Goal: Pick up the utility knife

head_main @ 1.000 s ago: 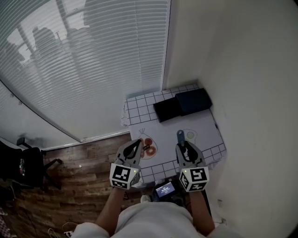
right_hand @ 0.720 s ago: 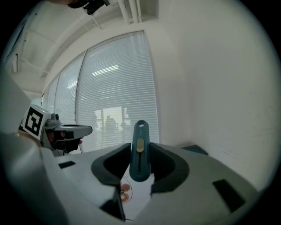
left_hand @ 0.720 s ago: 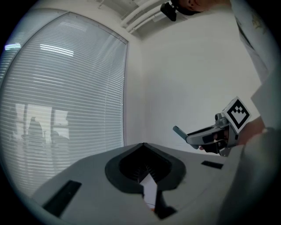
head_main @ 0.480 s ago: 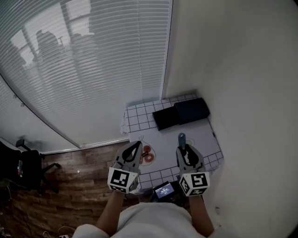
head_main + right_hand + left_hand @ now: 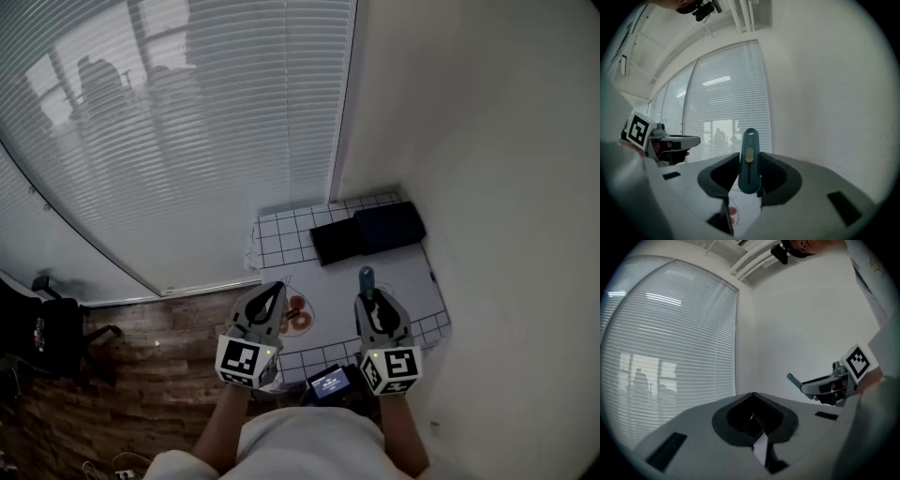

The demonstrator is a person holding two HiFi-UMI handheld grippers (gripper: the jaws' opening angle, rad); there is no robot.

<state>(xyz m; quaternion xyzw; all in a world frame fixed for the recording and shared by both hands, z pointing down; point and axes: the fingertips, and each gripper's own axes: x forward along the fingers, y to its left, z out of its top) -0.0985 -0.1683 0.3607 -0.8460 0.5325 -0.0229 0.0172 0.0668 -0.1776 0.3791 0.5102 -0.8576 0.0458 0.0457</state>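
Note:
The utility knife (image 5: 366,278) is a teal bar with a yellow slider, and it sticks out forward from my right gripper (image 5: 367,295), which is shut on it. In the right gripper view the knife (image 5: 749,161) stands upright between the two dark jaws of the right gripper (image 5: 749,171). My left gripper (image 5: 277,289) hangs beside it on the left, its jaws closed to a point with nothing in them. In the left gripper view the left gripper (image 5: 753,397) shows only its closed hollow, with the right gripper (image 5: 825,385) off to the right. Both are held above the table.
A small table with a white grid cloth (image 5: 281,239) stands in the corner between the window blinds and the wall. On it lie two black boxes (image 5: 337,241) (image 5: 389,225) and a sheet with red drawings (image 5: 298,314). A small screen (image 5: 330,382) sits at the near edge. A black chair (image 5: 47,337) stands on the wooden floor at left.
Both grippers have risen slightly above the table. The knife has stayed in the right gripper's grip, and the left gripper has stayed closed.

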